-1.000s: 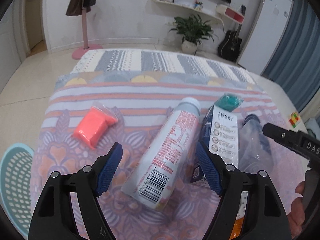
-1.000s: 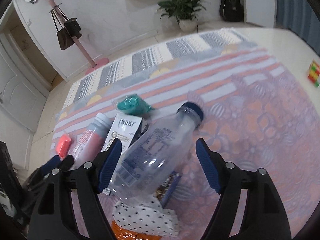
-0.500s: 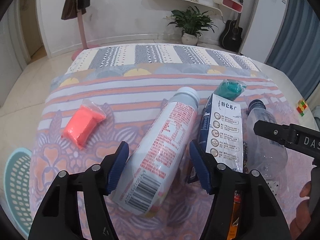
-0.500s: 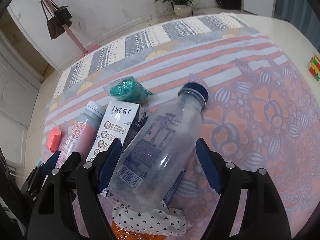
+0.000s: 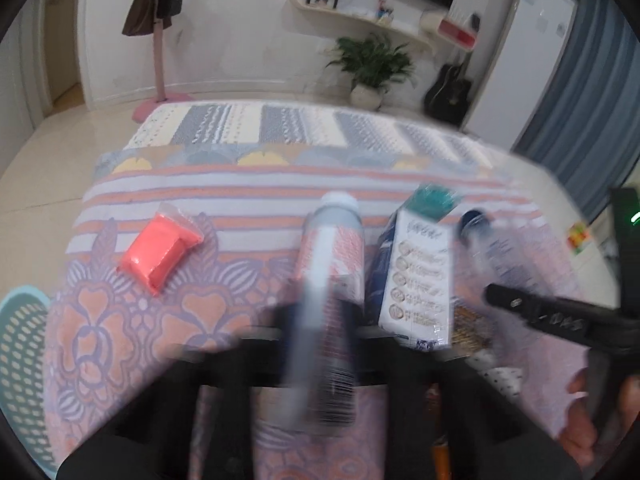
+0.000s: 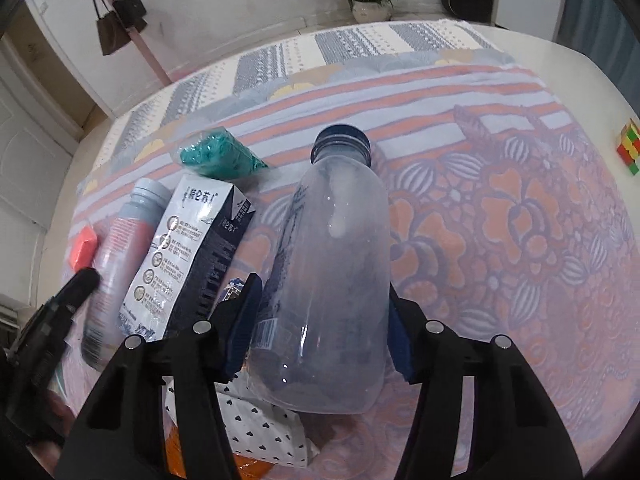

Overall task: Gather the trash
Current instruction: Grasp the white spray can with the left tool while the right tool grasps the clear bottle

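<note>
In the blurred left wrist view my left gripper [image 5: 320, 320] is shut on the lower half of a pink-labelled bottle [image 5: 332, 248] with a grey cap, which points away from me over the patterned cloth [image 5: 120, 320]. In the right wrist view a clear plastic bottle [image 6: 340, 240] with a dark blue cap lies between the blue pads of my right gripper [image 6: 324, 320]. Its jaws are closing, and both pads touch the bottle's sides. Between the two bottles lies a white and navy milk carton [image 6: 180, 256].
A teal bag [image 6: 216, 156] lies beyond the carton, and an orange-red packet [image 5: 160, 252] at the left. A white dotted wrapper [image 6: 256, 424] sits under the clear bottle. A pale blue basket [image 5: 20, 352] stands off the cloth's left edge. A colour cube [image 6: 630, 148] lies far right.
Both pairs of jaws have narrowed: the left onto the pink bottle, which has swung in line with the gripper, the right onto the clear bottle. The left view has gone blurred.
</note>
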`<state>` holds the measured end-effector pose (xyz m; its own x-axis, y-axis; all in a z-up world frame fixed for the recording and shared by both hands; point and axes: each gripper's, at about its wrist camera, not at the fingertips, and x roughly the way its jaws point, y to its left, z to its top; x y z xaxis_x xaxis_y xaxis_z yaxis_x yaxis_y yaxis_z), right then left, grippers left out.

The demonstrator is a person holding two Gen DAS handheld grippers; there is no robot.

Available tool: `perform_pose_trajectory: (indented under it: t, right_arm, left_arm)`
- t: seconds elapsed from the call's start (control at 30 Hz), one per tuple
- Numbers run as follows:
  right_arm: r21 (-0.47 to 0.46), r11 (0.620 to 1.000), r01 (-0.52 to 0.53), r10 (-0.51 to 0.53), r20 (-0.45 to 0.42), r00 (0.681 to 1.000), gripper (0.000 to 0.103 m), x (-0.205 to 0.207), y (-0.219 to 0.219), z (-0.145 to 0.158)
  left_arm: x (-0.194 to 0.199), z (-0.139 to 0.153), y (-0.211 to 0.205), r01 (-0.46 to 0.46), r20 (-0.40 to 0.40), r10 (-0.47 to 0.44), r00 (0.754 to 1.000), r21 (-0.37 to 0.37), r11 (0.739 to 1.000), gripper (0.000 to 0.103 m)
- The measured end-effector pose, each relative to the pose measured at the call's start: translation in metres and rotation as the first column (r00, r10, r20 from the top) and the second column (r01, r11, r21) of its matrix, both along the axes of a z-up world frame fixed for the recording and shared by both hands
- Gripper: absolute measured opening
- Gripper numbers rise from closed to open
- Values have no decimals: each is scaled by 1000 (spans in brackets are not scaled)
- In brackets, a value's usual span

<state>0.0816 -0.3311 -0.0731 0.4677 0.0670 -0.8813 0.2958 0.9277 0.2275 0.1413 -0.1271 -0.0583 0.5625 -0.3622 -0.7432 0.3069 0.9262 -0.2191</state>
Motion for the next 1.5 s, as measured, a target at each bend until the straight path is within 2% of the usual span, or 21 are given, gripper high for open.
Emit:
perform_pose_trajectory:
  t: [0.07, 0.13, 0.2, 0.27, 0.3, 0.33, 0.43, 0.57, 0.73, 0.8, 0.87, 0.9, 1.0, 1.07, 1.23, 1.3, 1.37, 1.4, 1.5]
  right_arm:
    - [-13, 1000, -6, 7, 22, 1000, 53, -4, -1, 3]
    - [-34, 999, -13, 14, 34, 999, 52, -6, 0, 5]
    - [-40, 999, -19, 21, 44, 999, 52, -8, 0, 7]
    - [-39, 999, -22, 24, 48, 999, 52, -10, -1, 8]
    - [-39, 999, -24, 26, 48, 998, 52, -11, -1, 8]
    - [-40, 999, -27, 29, 48, 998, 52, -12, -1, 8]
    - [-51, 998, -45, 48, 48, 998, 52, -16, -1, 6]
    - [-51, 997, -60, 62, 30, 998, 51, -18, -3, -2]
    - [-59, 995, -83, 84, 20, 996, 51, -16, -5, -10]
    - [-51, 995, -86, 88, 20, 996, 51, -14, -6, -12]
    - [-39, 996, -85, 86, 23, 996, 51, -13, -9, -12]
    - [-35, 996, -85, 86, 26, 996, 51, -12, -11, -12]
    - [-41, 995, -86, 87, 33, 996, 52, -10, -13, -10]
    - [-51, 995, -83, 85, 33, 996, 53, -7, -14, -10]
    - [-67, 994, -85, 88, 34, 996, 62, 1, -14, -9]
    - [-75, 994, -85, 88, 31, 996, 62, 5, -14, -10]
    - [-81, 993, -83, 85, 20, 996, 62, 10, -14, -12]
    - [-84, 993, -81, 83, 12, 997, 54, 11, -14, -14]
    - [-77, 994, -77, 79, 20, 997, 54, 11, -16, -14]
  left_arm:
    - [0, 2, 8, -5, -15, 5, 1000, -30, 1000, 0]
    - [1, 0, 11, -3, -27, 2, 1000, -22, 1000, 0]
    - [3, -5, 14, 4, -55, -7, 998, -49, 999, 7]
    - [3, -6, 15, 8, -65, -12, 998, -69, 998, 39]
    - [3, -7, 14, 11, -65, -15, 998, -66, 998, 47]
    - [3, -7, 12, 17, -65, -21, 998, -65, 998, 54]
    - [5, -13, -2, 60, -87, -65, 994, -60, 996, 59]
    - [6, -23, -23, 61, -70, -56, 996, 72, 996, 58]
    - [16, -27, -10, 5, -103, -4, 995, 14, 1000, 57]
    - [19, -28, -4, -1, -121, -1, 993, -18, 1000, 57]
    - [22, -29, 4, -6, -145, -2, 989, -56, 998, 52]
    - [25, -30, 10, -16, -163, 2, 987, -85, 996, 52]
    - [26, -29, 17, -35, -166, 16, 986, -110, 993, 52]
    - [24, -28, 12, -26, -152, 13, 988, -79, 997, 53]
    - [20, -32, -13, 2, -114, 6, 994, 71, 997, 55]
    - [20, -35, -16, 3, -108, 8, 994, 100, 995, 55]
    - [18, -35, -19, -1, -91, 11, 996, 112, 994, 50]
    - [18, -34, -18, -4, -85, 14, 996, 114, 993, 49]
    - [16, -30, -12, -25, -73, 32, 997, 90, 996, 48]
